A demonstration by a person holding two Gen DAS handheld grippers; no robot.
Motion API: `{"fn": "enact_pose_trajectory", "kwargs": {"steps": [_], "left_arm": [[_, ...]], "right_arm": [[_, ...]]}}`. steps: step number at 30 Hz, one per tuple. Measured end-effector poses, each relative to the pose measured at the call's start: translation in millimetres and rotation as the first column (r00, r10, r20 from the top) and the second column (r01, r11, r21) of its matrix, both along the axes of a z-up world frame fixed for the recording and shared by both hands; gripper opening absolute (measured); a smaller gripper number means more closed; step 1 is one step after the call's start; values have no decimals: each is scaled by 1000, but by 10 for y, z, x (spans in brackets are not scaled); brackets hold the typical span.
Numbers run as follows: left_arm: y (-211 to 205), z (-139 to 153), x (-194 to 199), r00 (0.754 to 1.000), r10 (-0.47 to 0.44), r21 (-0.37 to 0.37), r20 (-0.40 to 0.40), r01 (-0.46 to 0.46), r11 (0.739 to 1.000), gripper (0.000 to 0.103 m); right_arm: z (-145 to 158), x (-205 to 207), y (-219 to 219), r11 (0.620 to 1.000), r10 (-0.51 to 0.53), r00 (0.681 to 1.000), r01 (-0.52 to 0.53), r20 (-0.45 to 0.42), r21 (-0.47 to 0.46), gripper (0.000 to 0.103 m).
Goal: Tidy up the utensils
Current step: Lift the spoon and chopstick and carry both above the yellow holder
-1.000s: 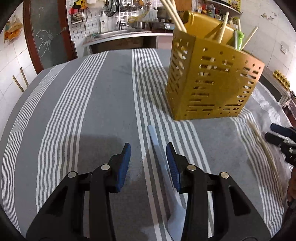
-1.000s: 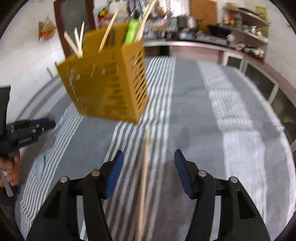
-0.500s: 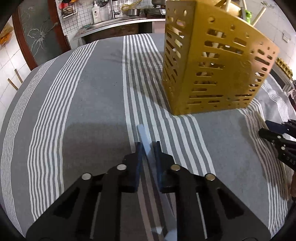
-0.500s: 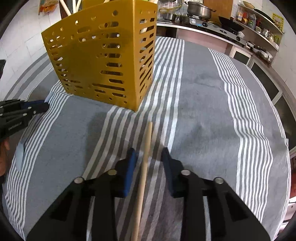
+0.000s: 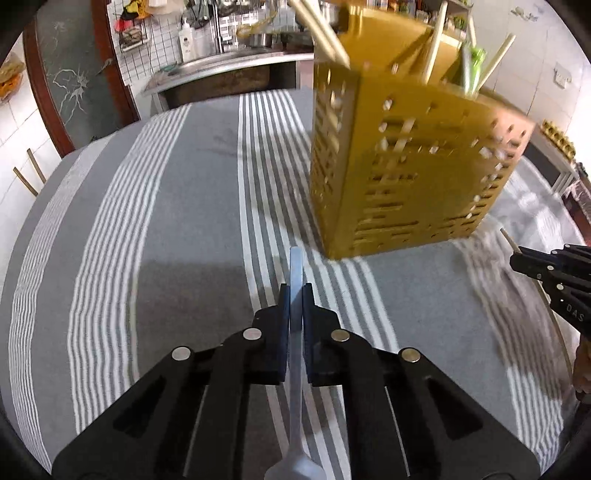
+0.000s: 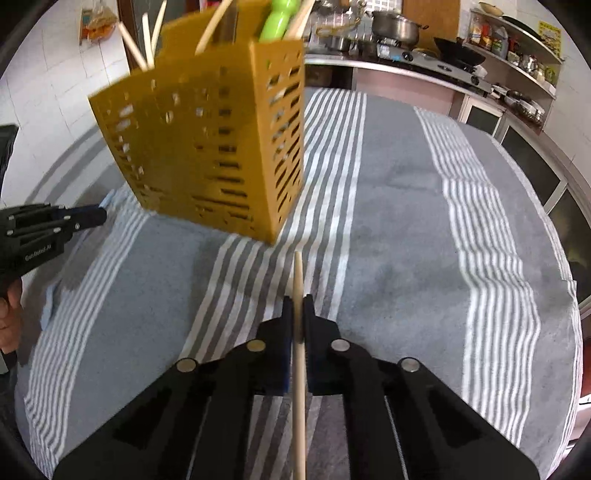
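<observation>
My left gripper (image 5: 296, 295) is shut on the handle of a pale blue spoon (image 5: 296, 266), whose bowl shows at the bottom edge between the arms. My right gripper (image 6: 297, 304) is shut on a wooden chopstick (image 6: 298, 280) that sticks out ahead of the fingertips. A yellow perforated utensil holder (image 5: 406, 158) stands on the striped cloth ahead of both, with several chopsticks and a green utensil (image 6: 279, 18) in it. In the right wrist view the holder (image 6: 207, 147) is at the upper left and the left gripper (image 6: 55, 225) is at the left edge.
A grey and white striped cloth (image 5: 166, 221) covers the table. A kitchen counter with a pot (image 6: 397, 26) and shelves lies beyond the far edge. The right gripper (image 5: 554, 269) appears at the right edge of the left wrist view. A person's hand (image 6: 9, 314) holds the left tool.
Both grippers went from open to shut: the left closed on the blue spoon's handle, the right on the chopstick. Both utensils now line up straight between the fingers.
</observation>
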State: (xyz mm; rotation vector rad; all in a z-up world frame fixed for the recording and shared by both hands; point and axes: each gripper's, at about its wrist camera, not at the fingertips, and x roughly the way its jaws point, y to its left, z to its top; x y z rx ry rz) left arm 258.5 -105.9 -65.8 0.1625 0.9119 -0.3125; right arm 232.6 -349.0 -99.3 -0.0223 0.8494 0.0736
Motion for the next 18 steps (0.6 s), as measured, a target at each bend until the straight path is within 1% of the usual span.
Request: {"fn": "enact_pose_trajectory", "kwargs": {"steps": [2, 6, 9, 13, 16, 18], "left_arm": [[27, 109, -54, 1000, 3, -23, 25, -3, 1000, 5], [71, 290, -159, 997, 10, -44, 79, -7, 999, 5], [99, 413, -248, 994, 9, -61, 108, -3, 998, 5], [140, 576, -340, 989, 15, -93, 149, -1, 996, 5], [133, 656, -428, 984, 12, -90, 175, 4, 996, 5], [125, 664, -426, 984, 10, -90, 179, 7, 996, 5]], "right_arm": [[86, -12, -41, 1000, 2, 1000, -2, 30, 11, 6], [307, -186, -53, 999, 7, 993, -12, 115, 47, 6], [432, -283, -94, 997, 8, 987, -19, 161, 70, 6], [627, -412, -150, 993, 7, 972, -35, 236, 114, 6], [661, -463, -128, 993, 1, 965, -32, 261, 115, 6], [639, -447, -132, 993, 0, 967, -31, 256, 118, 6]]}}
